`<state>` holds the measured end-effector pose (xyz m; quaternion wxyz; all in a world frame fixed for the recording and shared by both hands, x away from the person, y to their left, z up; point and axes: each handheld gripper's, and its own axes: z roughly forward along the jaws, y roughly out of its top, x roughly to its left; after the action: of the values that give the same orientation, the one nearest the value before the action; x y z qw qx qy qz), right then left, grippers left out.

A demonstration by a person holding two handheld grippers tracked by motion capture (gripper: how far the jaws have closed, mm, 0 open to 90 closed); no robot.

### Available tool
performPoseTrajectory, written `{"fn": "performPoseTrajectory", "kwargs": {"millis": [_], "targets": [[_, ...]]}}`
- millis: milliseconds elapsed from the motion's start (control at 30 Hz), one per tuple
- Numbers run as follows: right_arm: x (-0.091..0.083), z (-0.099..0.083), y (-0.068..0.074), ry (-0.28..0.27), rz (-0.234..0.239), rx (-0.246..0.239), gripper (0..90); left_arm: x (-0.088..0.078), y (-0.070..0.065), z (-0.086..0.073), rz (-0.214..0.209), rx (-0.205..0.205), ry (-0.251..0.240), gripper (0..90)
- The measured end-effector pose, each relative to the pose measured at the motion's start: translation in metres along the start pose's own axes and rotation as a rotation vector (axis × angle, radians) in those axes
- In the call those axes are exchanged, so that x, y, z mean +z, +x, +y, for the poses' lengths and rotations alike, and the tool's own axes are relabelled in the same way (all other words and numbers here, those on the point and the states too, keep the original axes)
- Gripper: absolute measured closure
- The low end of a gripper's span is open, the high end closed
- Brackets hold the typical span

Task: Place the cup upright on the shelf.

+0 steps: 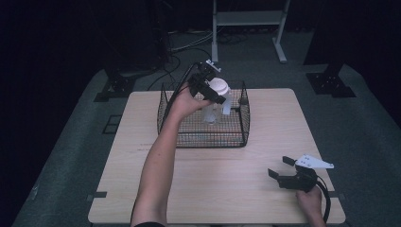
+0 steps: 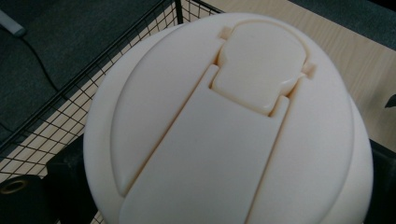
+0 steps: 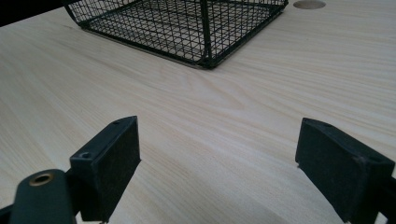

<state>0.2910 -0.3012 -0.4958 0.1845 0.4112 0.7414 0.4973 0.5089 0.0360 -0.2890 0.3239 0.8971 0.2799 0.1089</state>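
Note:
A clear bottle (image 1: 213, 112) with a white domed flip lid (image 1: 220, 86) hangs upright inside the black wire basket (image 1: 203, 138) at the back of the table. My left gripper (image 1: 209, 90) is shut on the bottle at its lid, above the basket's far side. In the left gripper view the lid (image 2: 224, 121) sits between the black jaws, with the basket mesh (image 2: 56, 121) below. My right gripper (image 1: 280, 166) rests open near the table's front right corner. Its fingers (image 3: 112, 156) stand wide apart over bare wood, facing the basket (image 3: 187, 28).
The light wooden table (image 1: 265, 123) has free room in front of and to the right of the basket. A round hole (image 3: 309, 4) shows in the tabletop beyond the basket. On the floor behind are cables (image 1: 175, 61), black stand bases (image 1: 113, 87) and a white frame (image 1: 215, 42).

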Motion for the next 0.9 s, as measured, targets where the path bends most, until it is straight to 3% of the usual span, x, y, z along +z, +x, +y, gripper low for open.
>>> {"fn": "performPoseTrajectory", "kwargs": {"millis": [267, 733, 900], "targets": [[0.000, 0.000, 0.000, 0.001, -0.001, 0.000, 12.9, 0.019, 0.006, -0.011, -0.004, -0.036, 0.006, 4.9], [0.000, 0.000, 0.000, 0.007, -0.002, 0.002, 12.9, 0.033, 0.011, -0.027, -0.019, -0.058, -0.007, 4.9], [0.000, -0.001, 0.000, 0.009, 0.000, 0.001, 12.9, 0.036, 0.011, -0.033, -0.016, -0.078, -0.033, 4.9]]}}
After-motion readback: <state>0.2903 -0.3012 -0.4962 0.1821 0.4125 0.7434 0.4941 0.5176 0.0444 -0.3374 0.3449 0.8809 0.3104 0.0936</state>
